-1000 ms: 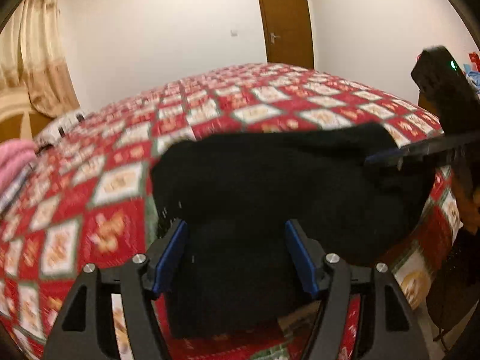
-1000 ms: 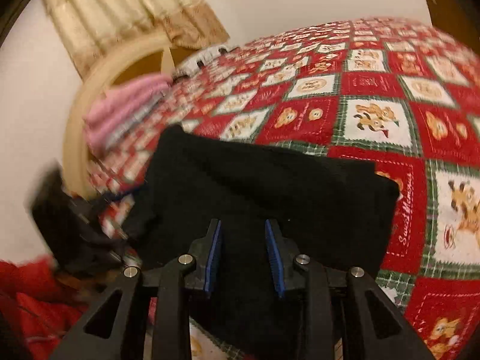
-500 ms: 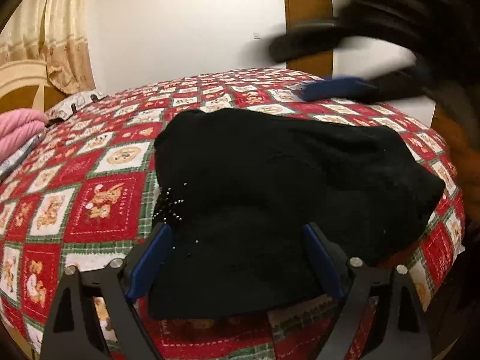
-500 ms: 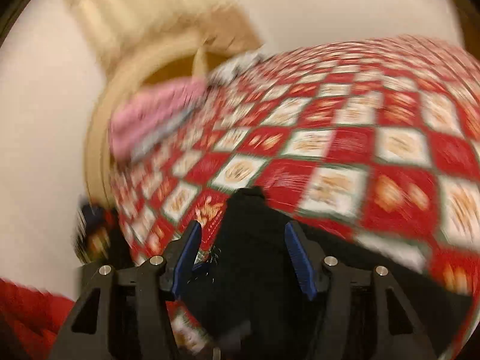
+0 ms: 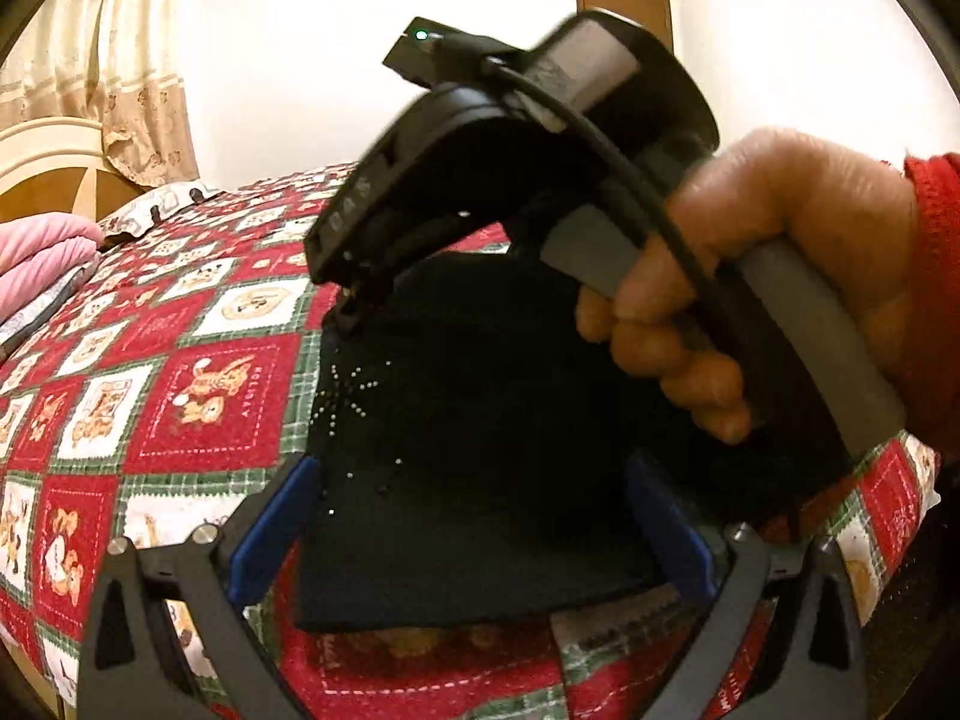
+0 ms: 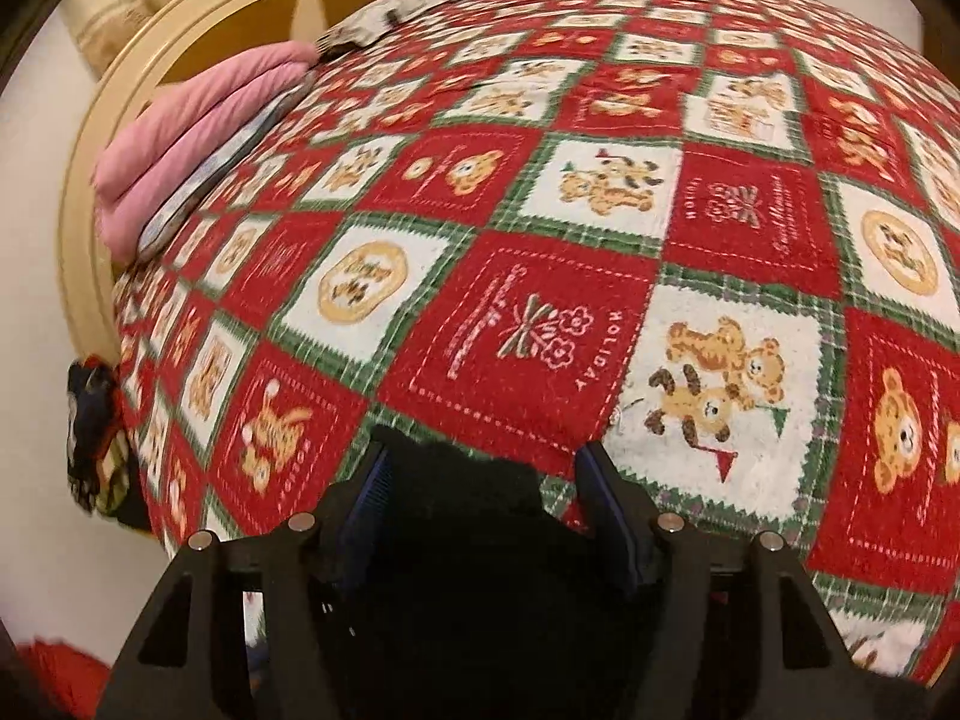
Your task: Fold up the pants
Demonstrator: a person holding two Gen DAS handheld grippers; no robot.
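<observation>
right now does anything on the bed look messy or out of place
Nothing stands out. The black pants lie folded in a compact bundle on the quilt near its edge, edges fairly even. The pink bedding by the headboard is stacked neatly. Both grippers are opening over the pants, not clamping them.

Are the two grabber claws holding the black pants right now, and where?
No. The left gripper and right gripper are both opening, pads apart; the black pants lie loose between them on the bedspread.
</observation>
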